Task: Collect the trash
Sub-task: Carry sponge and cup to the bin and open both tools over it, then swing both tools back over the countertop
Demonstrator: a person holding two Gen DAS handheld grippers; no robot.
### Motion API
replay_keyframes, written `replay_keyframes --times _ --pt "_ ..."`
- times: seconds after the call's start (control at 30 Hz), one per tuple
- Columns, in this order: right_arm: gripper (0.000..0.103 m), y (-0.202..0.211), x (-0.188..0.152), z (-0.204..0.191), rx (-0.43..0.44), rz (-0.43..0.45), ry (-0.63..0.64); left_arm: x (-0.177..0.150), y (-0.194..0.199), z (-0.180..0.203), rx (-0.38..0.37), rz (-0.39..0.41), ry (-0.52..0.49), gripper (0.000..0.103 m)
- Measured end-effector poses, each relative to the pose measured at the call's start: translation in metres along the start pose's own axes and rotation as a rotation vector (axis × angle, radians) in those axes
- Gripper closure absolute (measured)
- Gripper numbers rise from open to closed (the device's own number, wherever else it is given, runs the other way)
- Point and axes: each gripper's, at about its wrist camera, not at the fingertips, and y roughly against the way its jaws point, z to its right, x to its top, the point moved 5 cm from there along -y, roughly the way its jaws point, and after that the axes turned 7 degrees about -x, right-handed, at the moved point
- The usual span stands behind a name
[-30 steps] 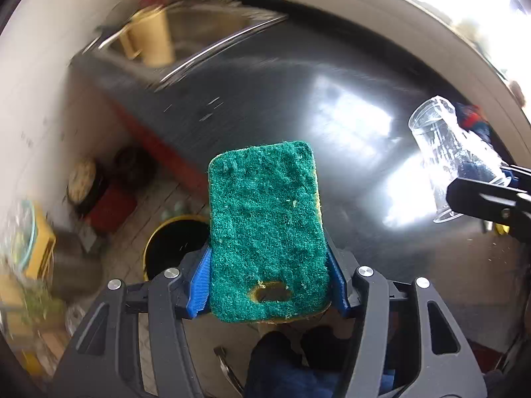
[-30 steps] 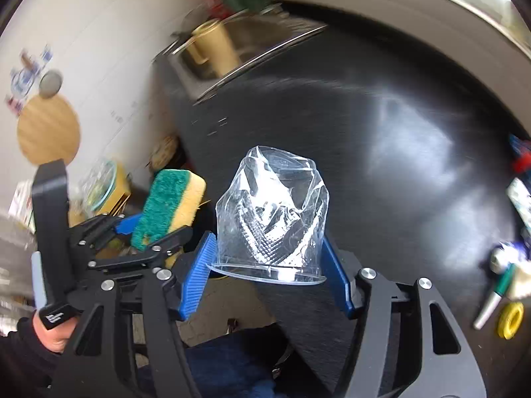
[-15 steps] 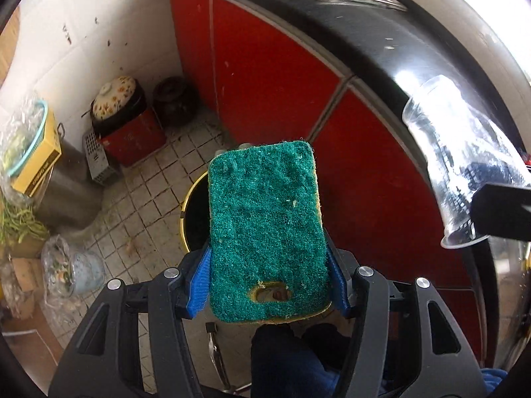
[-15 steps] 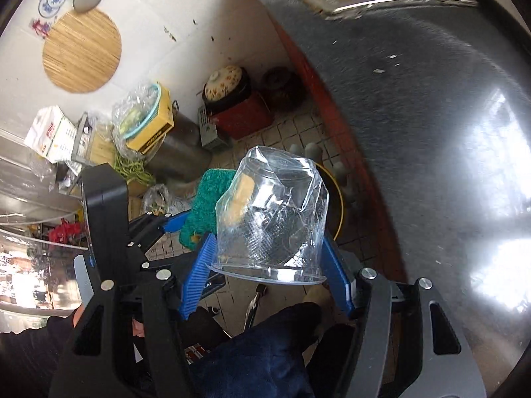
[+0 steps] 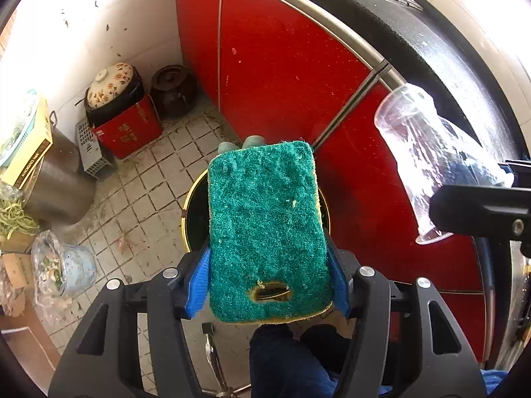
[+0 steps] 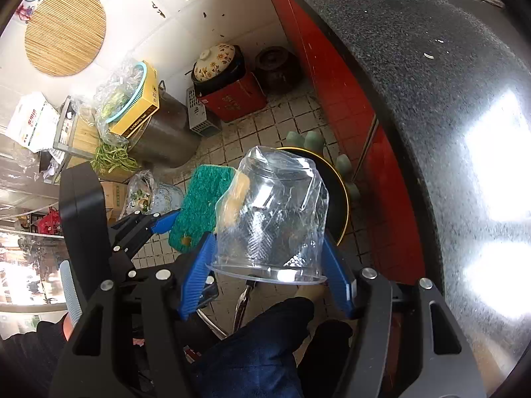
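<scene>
My left gripper (image 5: 268, 282) is shut on a green and yellow sponge (image 5: 265, 225), held flat over a black bin with a yellow rim (image 5: 194, 212) on the floor. My right gripper (image 6: 265, 265) is shut on a crushed clear plastic cup (image 6: 272, 219), also above the bin (image 6: 341, 205). The cup shows at the right of the left wrist view (image 5: 431, 165). The sponge (image 6: 202, 205) and the left gripper (image 6: 162, 222) show just left of the cup in the right wrist view.
Red cabinet doors (image 5: 282, 66) stand under a dark countertop (image 6: 431, 83) on the right. On the tiled floor at the left stand a flowered pot on a red box (image 5: 113, 106), a dark jar (image 5: 172, 89), a metal pot (image 5: 56, 182) and bagged scraps (image 5: 59, 265).
Both grippers have swung off the countertop and down toward the floor, and now hold the sponge and the cup over the bin. Both grips are unchanged.
</scene>
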Motion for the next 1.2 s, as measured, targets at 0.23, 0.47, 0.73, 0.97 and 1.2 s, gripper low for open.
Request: replay_keyframes --times 0.23,0.47,0.73,0.97,1.2 --pt "0.032 -0.002 0.008 -0.002 -0.011 -0.007 0.003 0.004 -0.002 -0.002 0.008 0.008 -0.014 0.028" --pt "0.026 0.009 0.007 0.001 -0.011 0.002 -0.001 0.003 0.004 -0.007 0.026 0.015 -0.007 0.023" --pt "0.019 0.085 -0.018 0.040 -0.054 0.140 -0.067 0.015 0.037 0.034 0.055 0.067 -0.115 0.011" --pt "0.015 0.204 -0.106 0.143 -0.238 0.367 -0.289 0.043 0.064 0.164 -0.069 0.125 -0.374 0.010" --pt "0.015 0.300 -0.246 0.257 -0.425 0.498 -0.663 0.045 0.074 0.354 -0.278 0.115 -0.726 0.010"
